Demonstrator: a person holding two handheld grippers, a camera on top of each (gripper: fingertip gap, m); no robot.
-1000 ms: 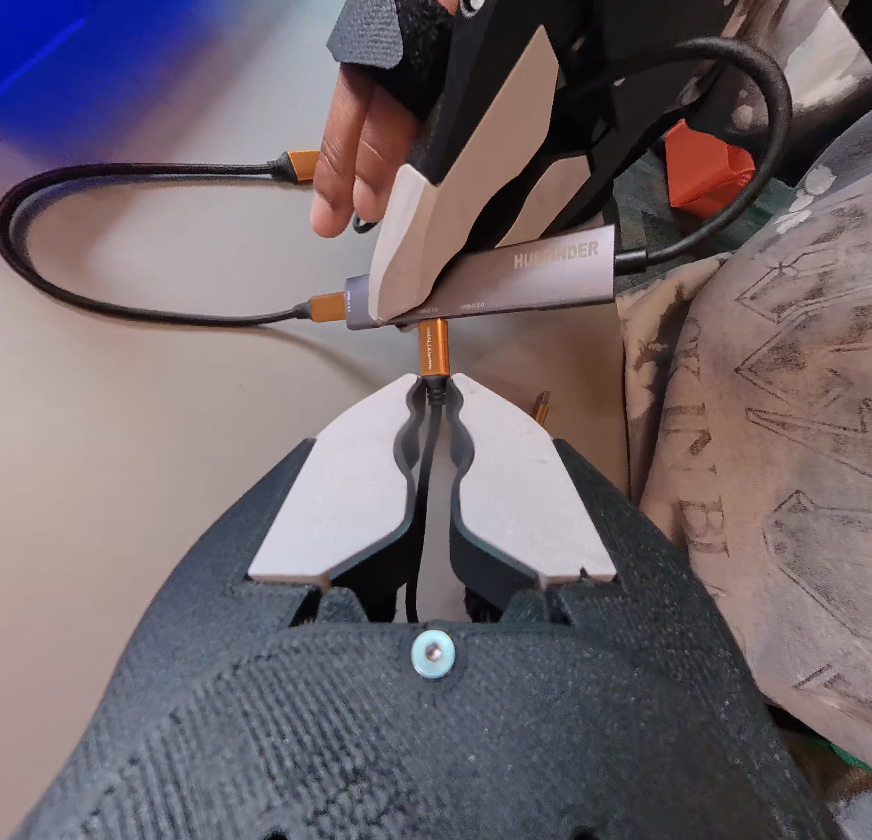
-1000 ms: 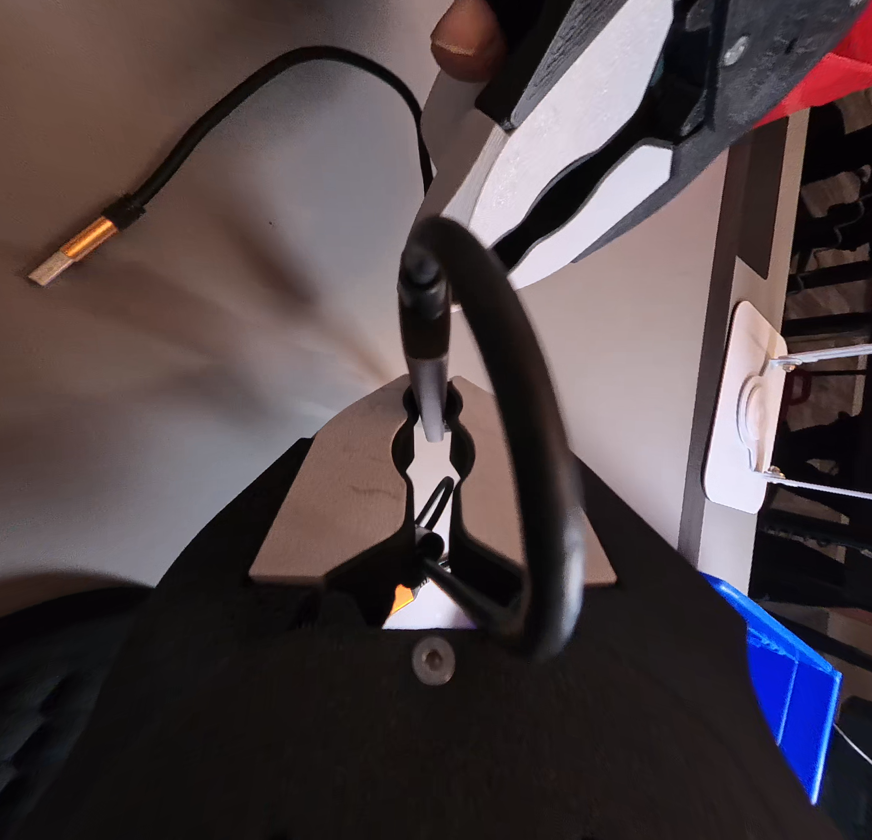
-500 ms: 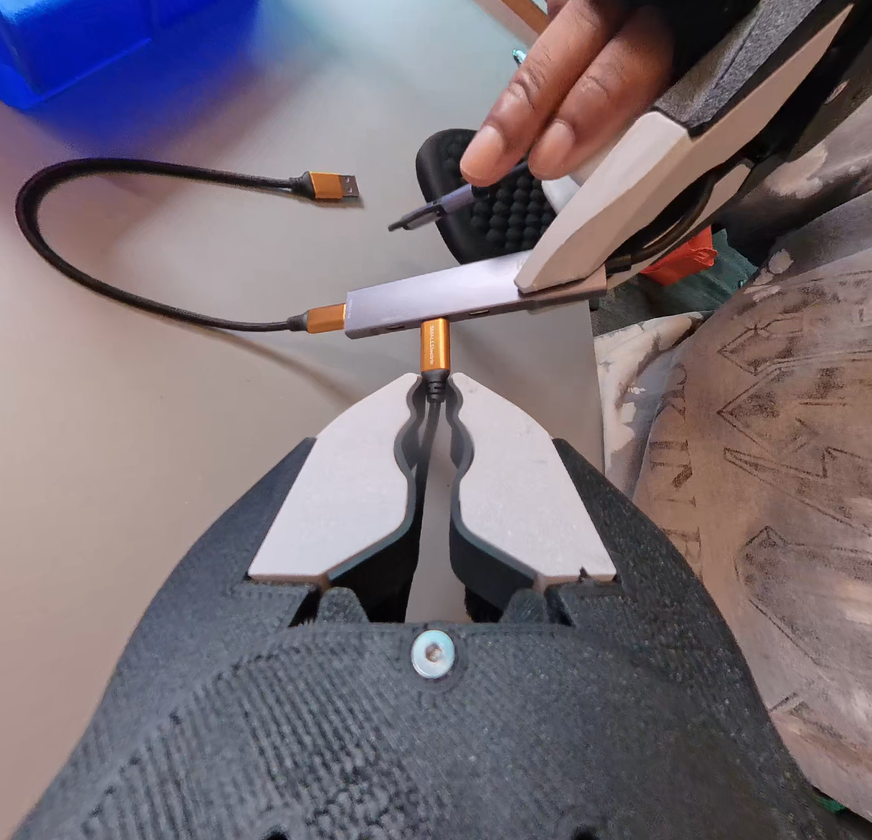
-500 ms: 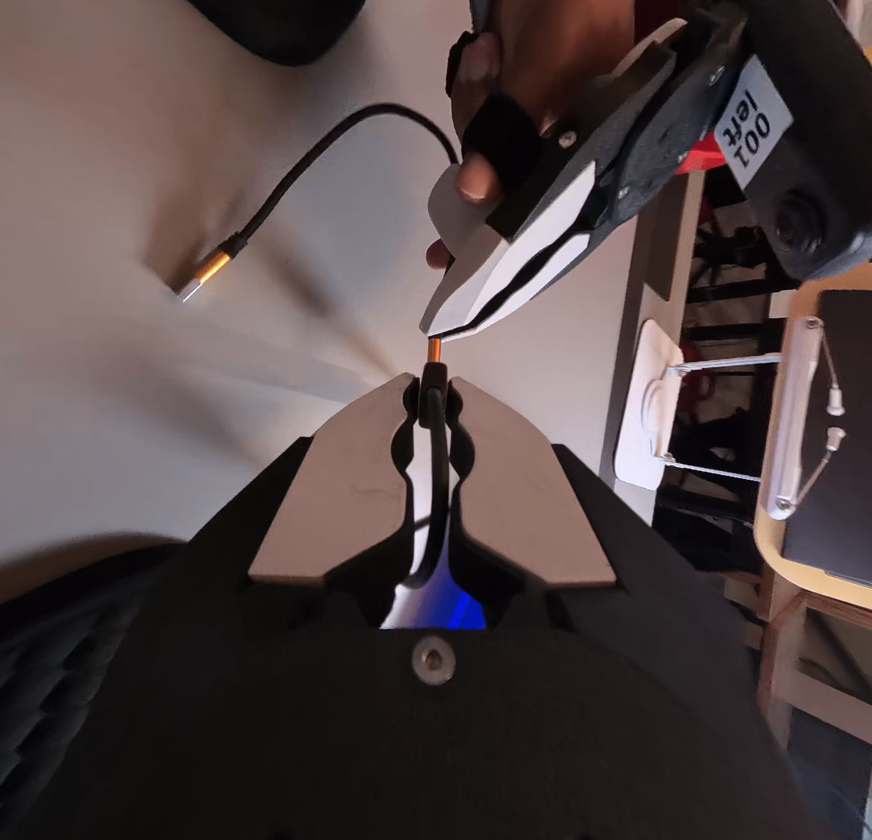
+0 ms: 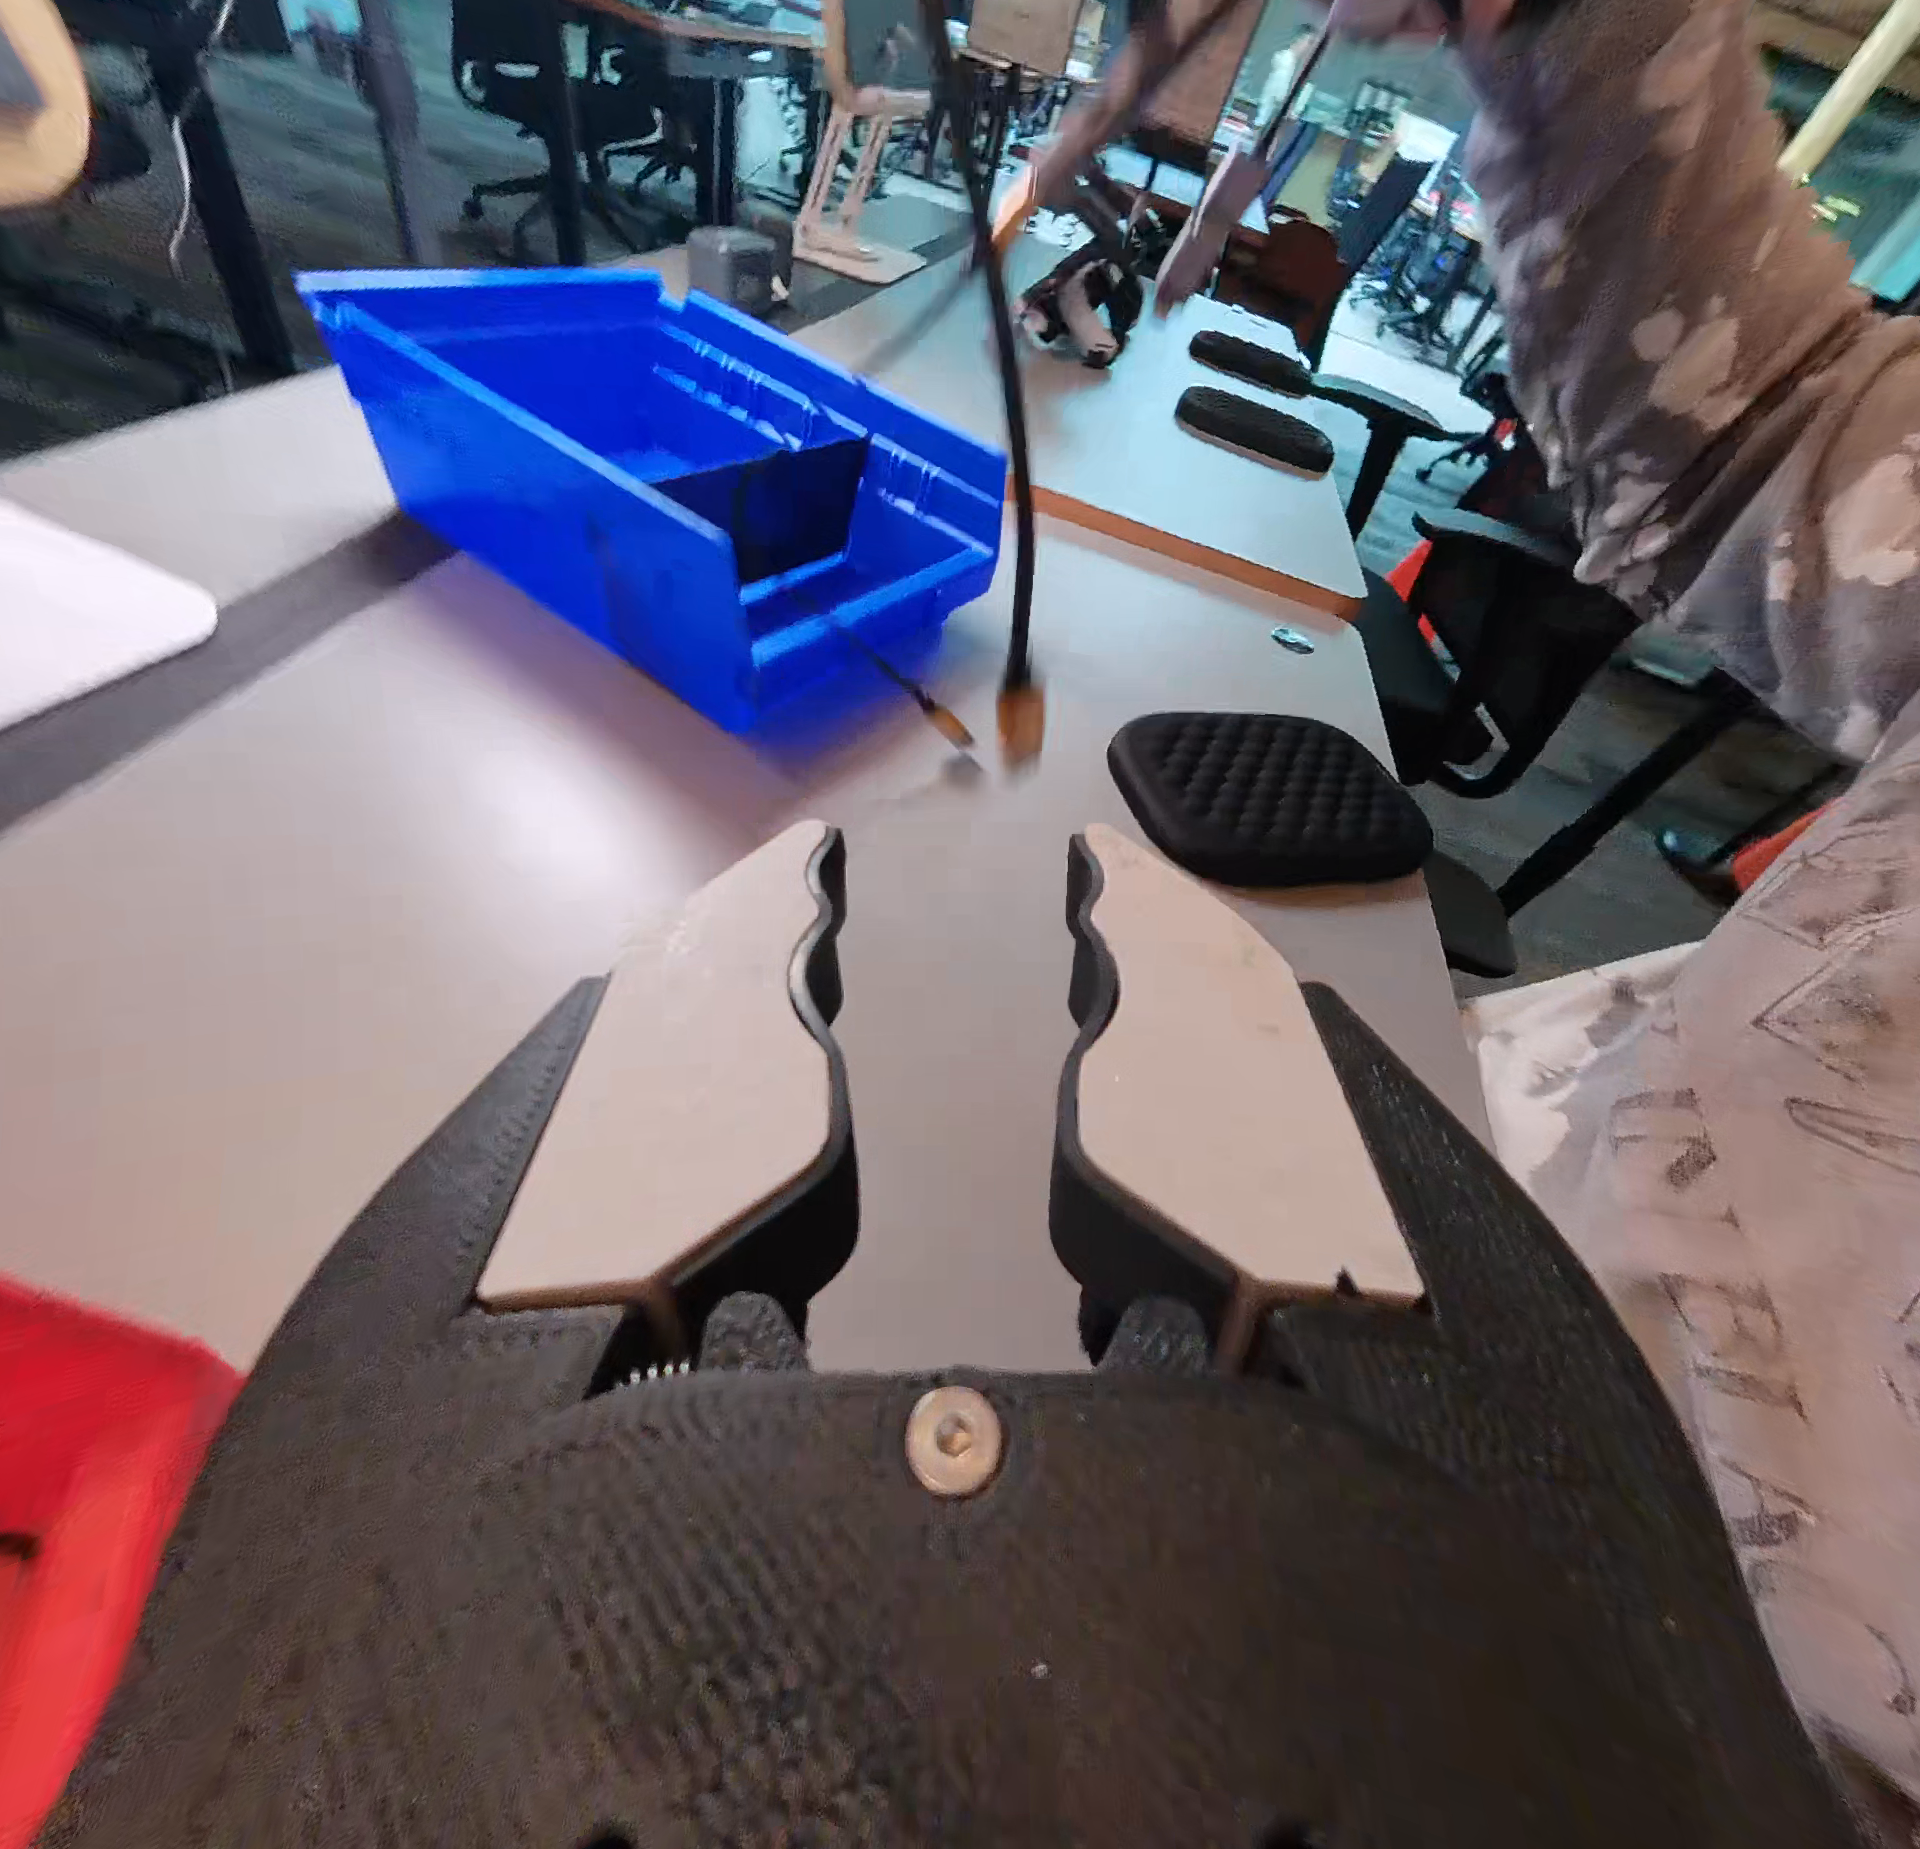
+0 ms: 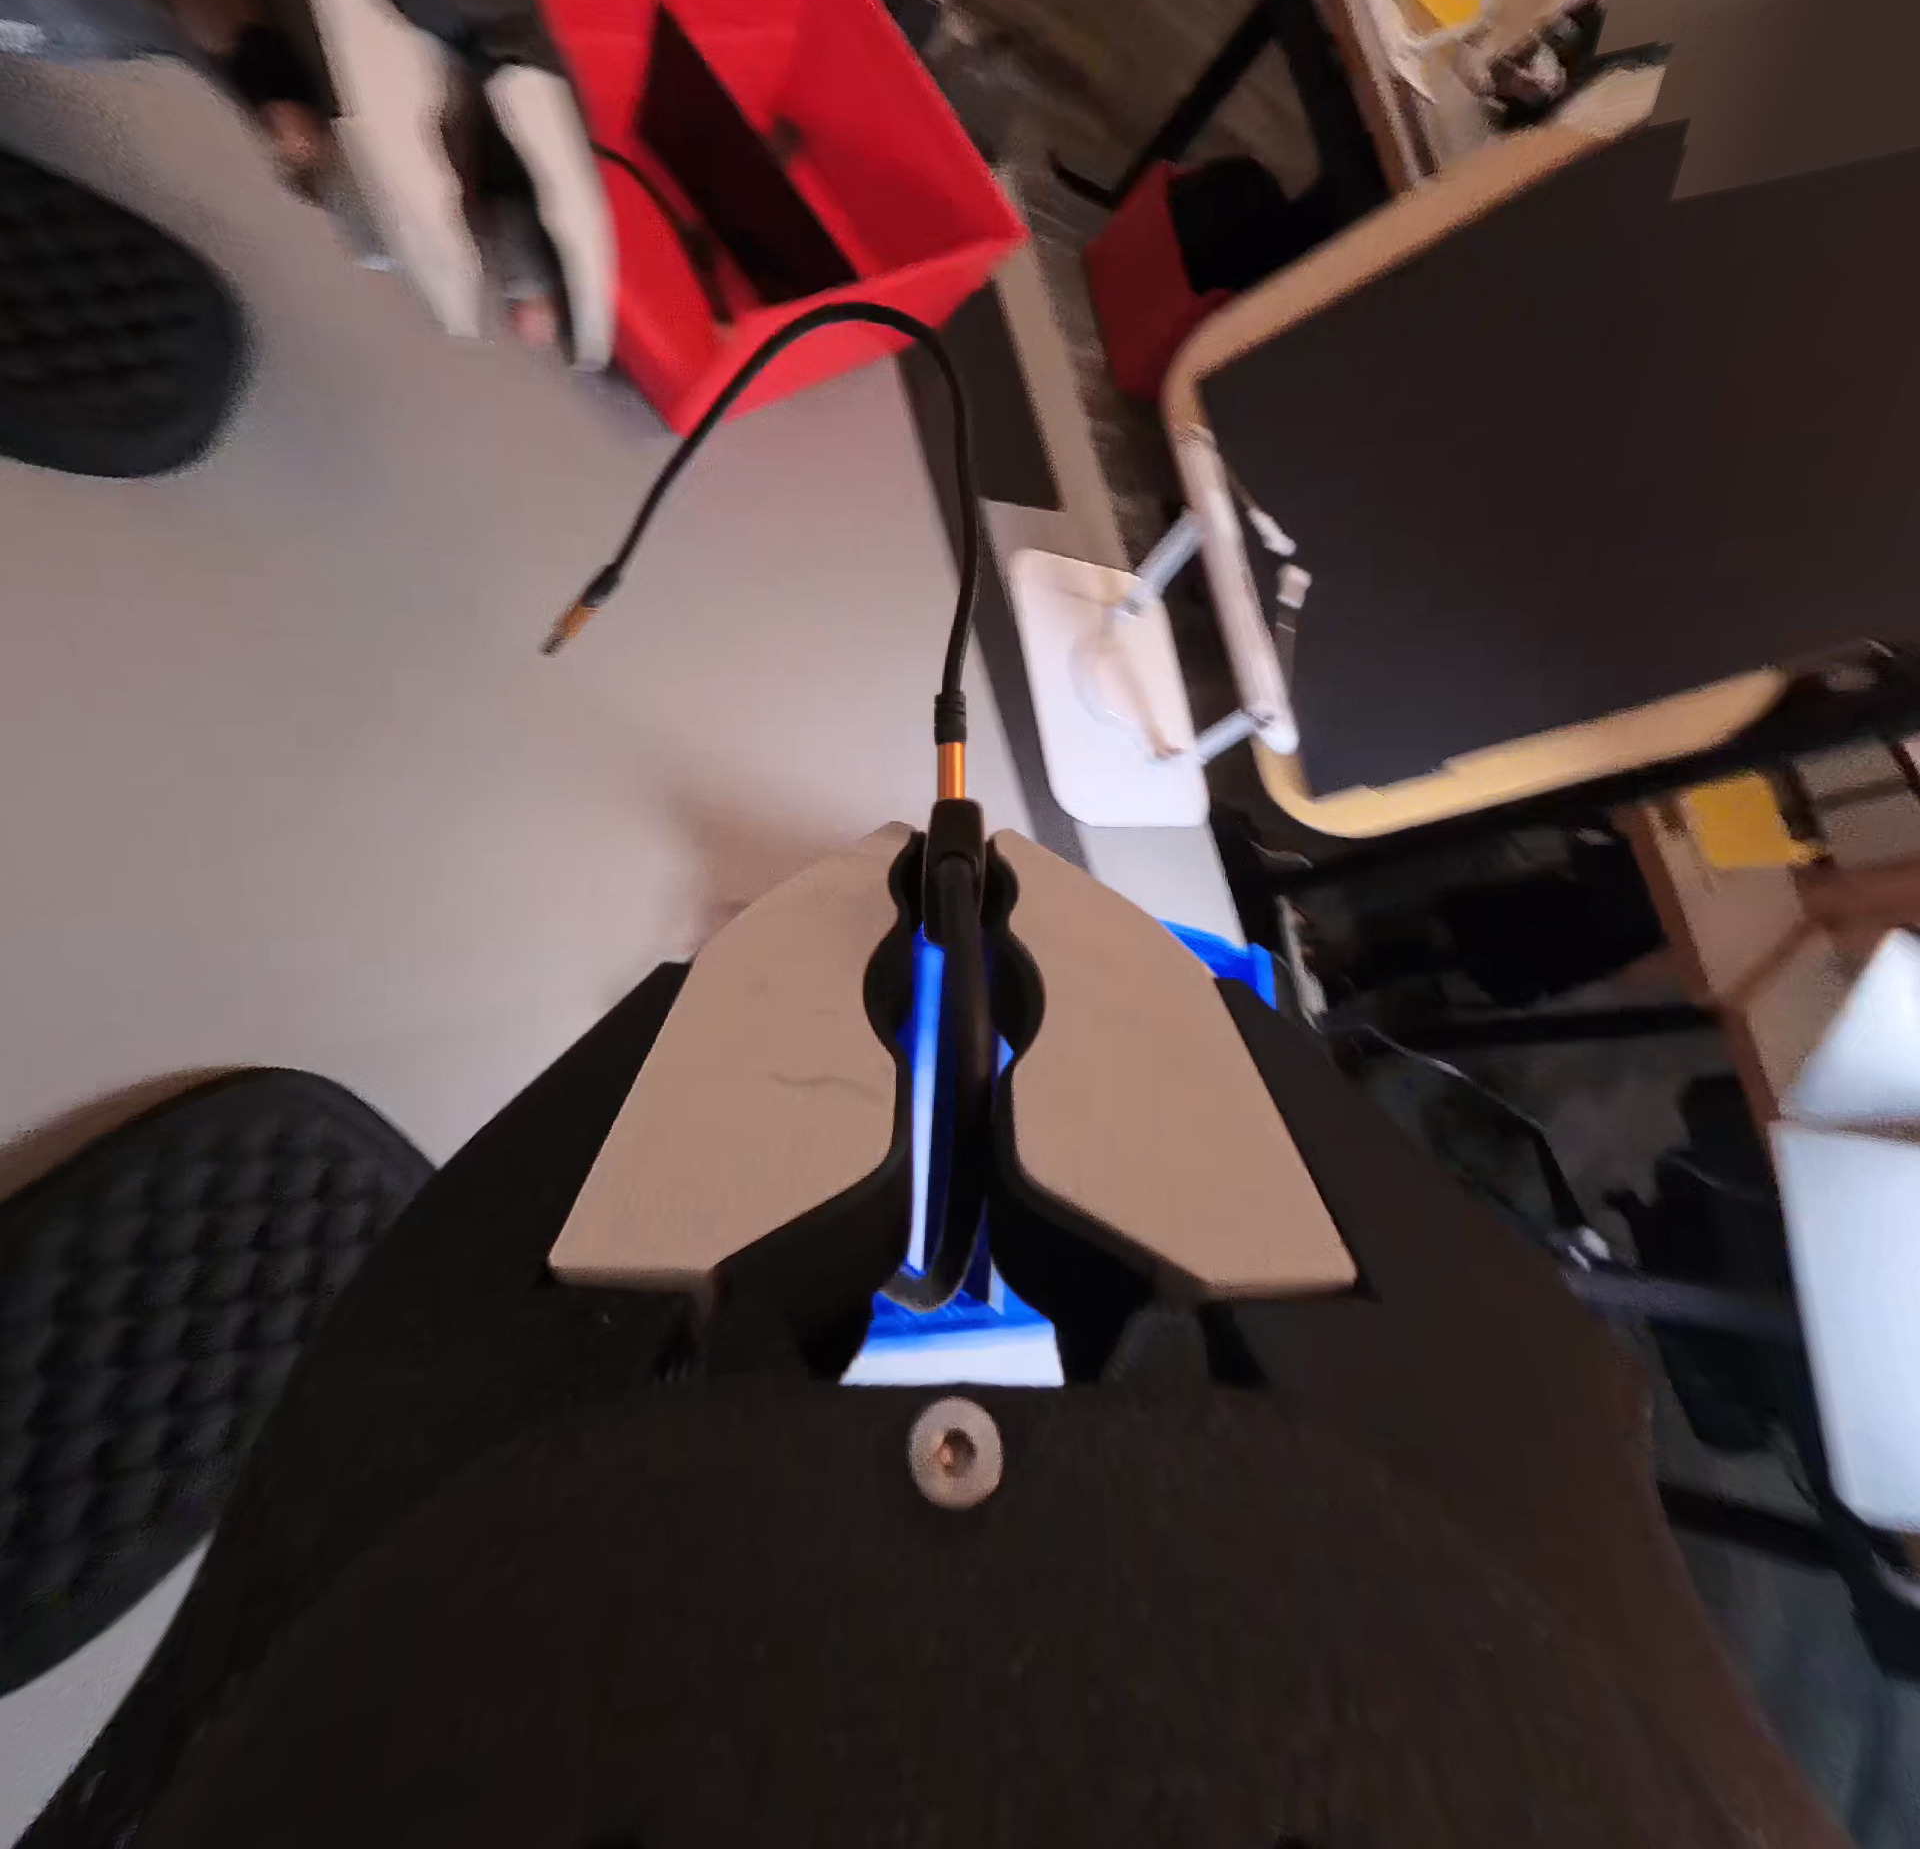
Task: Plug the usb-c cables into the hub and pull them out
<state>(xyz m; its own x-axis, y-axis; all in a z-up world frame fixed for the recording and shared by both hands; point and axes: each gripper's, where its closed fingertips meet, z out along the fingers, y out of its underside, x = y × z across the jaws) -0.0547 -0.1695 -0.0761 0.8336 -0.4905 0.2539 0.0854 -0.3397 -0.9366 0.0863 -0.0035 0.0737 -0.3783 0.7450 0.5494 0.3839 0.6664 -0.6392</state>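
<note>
In the left wrist view my left gripper is open and empty above the grey table. A black cable hangs from above, blurred, with its orange plug just over the table. A second orange plug on a thin cable lies by the blue bin. In the right wrist view my right gripper is shut on the dark hub, seen end-on, with the hub's own thick cable looped between the fingers. An orange plug sits in the hub; its cable arcs left to a free end.
A black armrest pad lies right of the left gripper, and a red bin at lower left. A person's patterned sleeve fills the right side. The right wrist view shows a red bin, a framed dark screen and its white stand base. My right fingertips sit around 25 cm from my left ones.
My left gripper has opened and let go of the orange plug it held at the hub. The right gripper has carried the hub up and away, one cable still plugged in. Both views have swung.
</note>
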